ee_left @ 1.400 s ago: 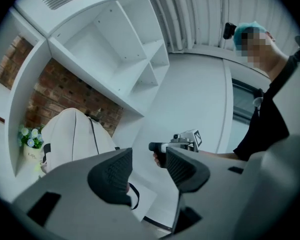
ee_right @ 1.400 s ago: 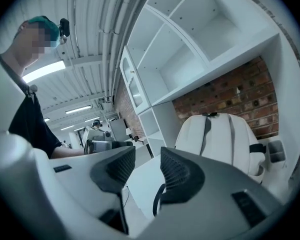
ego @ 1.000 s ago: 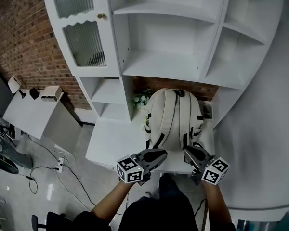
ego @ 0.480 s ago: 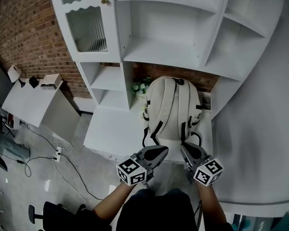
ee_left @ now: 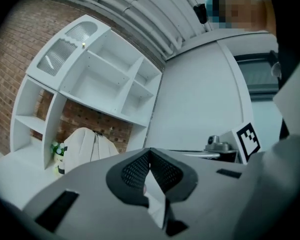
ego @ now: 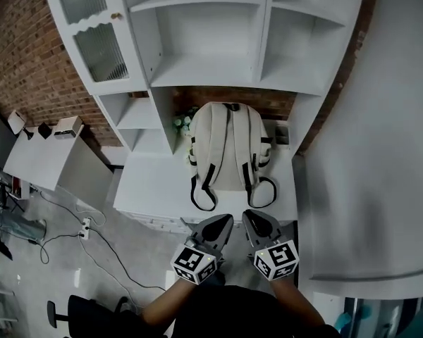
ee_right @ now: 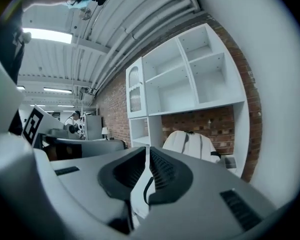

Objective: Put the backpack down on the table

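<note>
The cream backpack (ego: 228,146) stands on the white table (ego: 155,189), straps facing me, its back leaning on the brick wall under the shelves. It also shows in the left gripper view (ee_left: 87,144) and the right gripper view (ee_right: 190,144). Its black strap loops (ego: 203,197) lie on the table top. My left gripper (ego: 224,220) (ee_left: 150,151) hovers just off the table's front edge, shut and holding nothing. My right gripper (ego: 249,215) (ee_right: 146,149) hangs beside it, jaws drawn together with only a thin slit, nothing in them. Neither touches the backpack.
A white shelf unit (ego: 211,48) rises above the table, with a glass-door cabinet (ego: 92,48) at its left. A small plant (ego: 182,122) sits left of the backpack. A grey wall (ego: 381,153) closes the right side. Cables (ego: 84,224) trail on the floor beside a low side table (ego: 42,160).
Both grippers have drawn back from the backpack's lower end to just off the table's front edge. The backpack stays standing on the table.
</note>
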